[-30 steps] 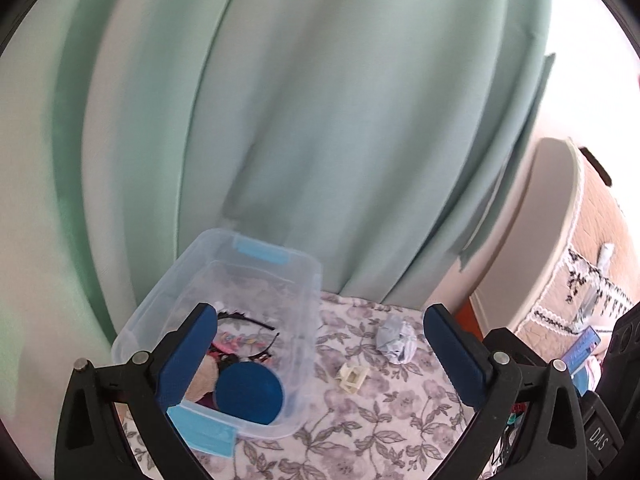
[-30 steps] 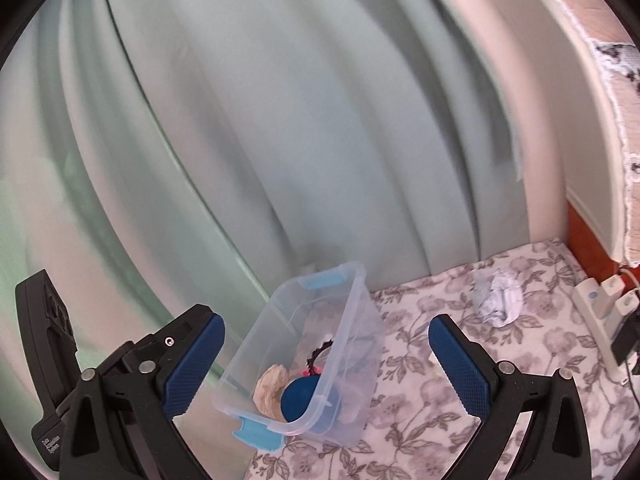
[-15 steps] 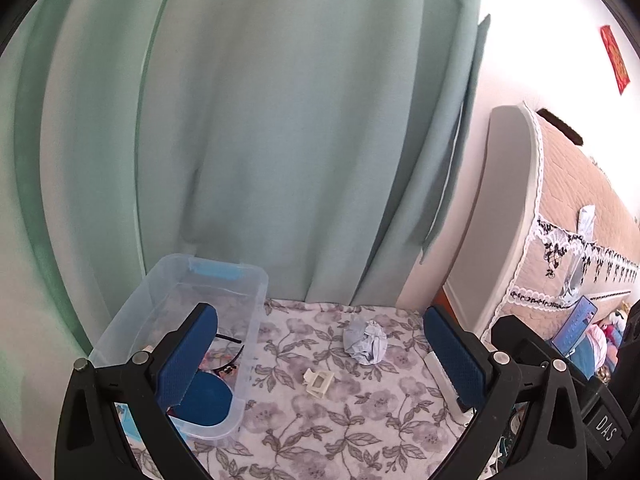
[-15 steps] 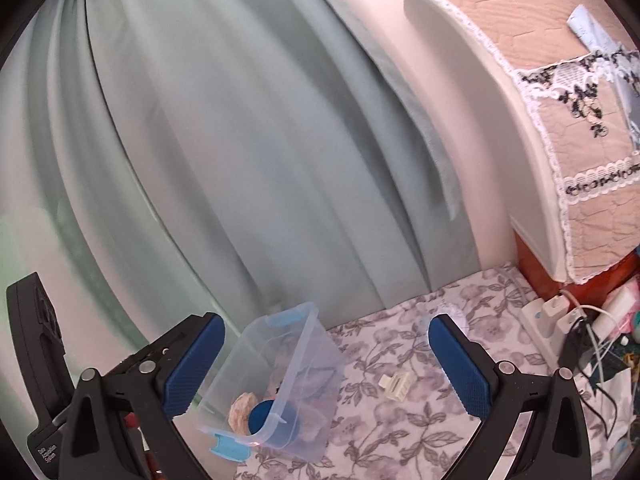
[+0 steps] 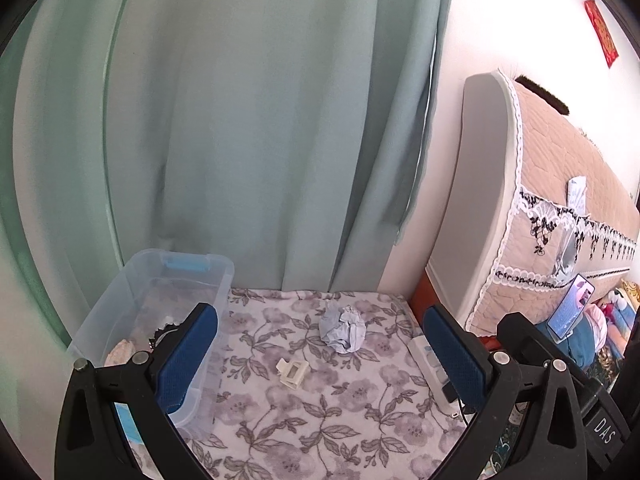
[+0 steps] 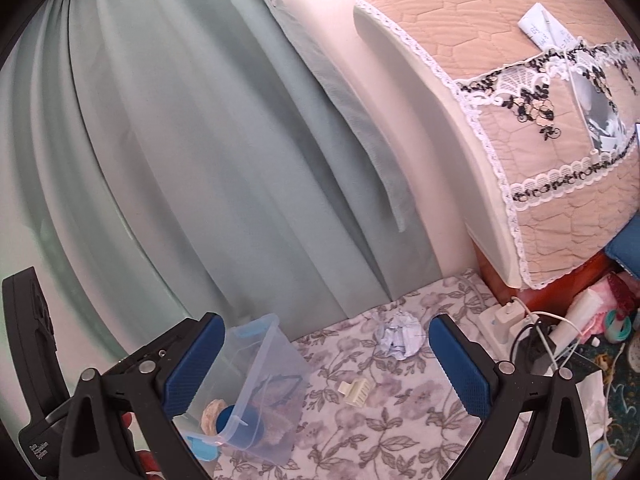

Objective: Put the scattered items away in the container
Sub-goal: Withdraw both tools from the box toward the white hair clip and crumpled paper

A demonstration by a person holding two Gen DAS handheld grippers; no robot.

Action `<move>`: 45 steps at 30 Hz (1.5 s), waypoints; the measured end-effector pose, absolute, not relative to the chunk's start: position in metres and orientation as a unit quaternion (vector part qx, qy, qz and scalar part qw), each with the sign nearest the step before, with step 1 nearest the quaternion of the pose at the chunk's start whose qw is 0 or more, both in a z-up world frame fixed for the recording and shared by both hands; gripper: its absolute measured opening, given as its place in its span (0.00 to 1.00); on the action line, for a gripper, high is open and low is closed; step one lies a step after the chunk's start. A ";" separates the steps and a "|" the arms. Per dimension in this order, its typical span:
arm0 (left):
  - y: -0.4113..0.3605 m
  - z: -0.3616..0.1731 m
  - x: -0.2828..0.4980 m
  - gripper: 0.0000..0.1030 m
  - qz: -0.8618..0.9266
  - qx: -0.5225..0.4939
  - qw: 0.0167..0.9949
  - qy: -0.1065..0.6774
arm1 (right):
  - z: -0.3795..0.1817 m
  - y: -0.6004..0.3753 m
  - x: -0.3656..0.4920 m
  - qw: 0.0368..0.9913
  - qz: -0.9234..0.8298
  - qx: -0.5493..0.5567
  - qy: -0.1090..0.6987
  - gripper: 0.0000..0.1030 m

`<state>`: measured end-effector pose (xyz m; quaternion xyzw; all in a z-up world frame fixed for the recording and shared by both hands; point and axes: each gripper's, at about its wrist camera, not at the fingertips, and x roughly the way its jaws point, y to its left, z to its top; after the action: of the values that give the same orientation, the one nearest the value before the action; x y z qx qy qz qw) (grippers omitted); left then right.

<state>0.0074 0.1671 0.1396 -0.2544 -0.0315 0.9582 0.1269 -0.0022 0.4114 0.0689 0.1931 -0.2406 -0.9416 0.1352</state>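
A clear plastic bin (image 5: 208, 280) with blue latches stands at the left on the floral cloth; it also shows in the right wrist view (image 6: 280, 364). It holds a shell (image 5: 120, 350), a blue round lid (image 6: 240, 426) and a dark headband. A crumpled pale-blue paper ball (image 5: 343, 327) (image 6: 398, 336) and a cream hair clip (image 5: 292, 370) (image 6: 355, 391) lie on the cloth to the bin's right. My left gripper (image 5: 320, 364) is open and empty, above the cloth. My right gripper (image 6: 326, 368) is open and empty, raised over the clip area.
A green curtain (image 5: 260, 140) hangs behind the table. A white power strip (image 5: 428, 360) with cables (image 6: 536, 336) lies at the cloth's right edge. A padded headboard with a lace cover (image 6: 540, 120) and clutter stand to the right.
Both views have swung right and drawn back from the bin. The paper ball and clip now sit between the fingers of each gripper. Both grippers stay open.
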 end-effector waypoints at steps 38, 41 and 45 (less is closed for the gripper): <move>0.178 0.012 -0.076 1.00 0.908 -0.403 0.093 -0.060 | -0.043 0.412 -0.083 0.103 -0.907 0.338 -0.229 1.00; 0.177 0.000 -0.084 1.00 0.903 -0.414 0.096 -0.065 | -0.052 0.410 -0.092 0.101 -0.904 0.349 -0.224 1.00; 0.179 -0.015 -0.096 1.00 0.898 -0.423 0.102 -0.069 | -0.063 0.410 -0.108 0.097 -0.901 0.361 -0.220 1.00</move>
<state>-0.0959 0.1789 -0.0154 -0.4234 -0.0692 0.8975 0.1018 -0.1077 0.4098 -0.0633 0.3610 -0.2196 -0.9012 0.0967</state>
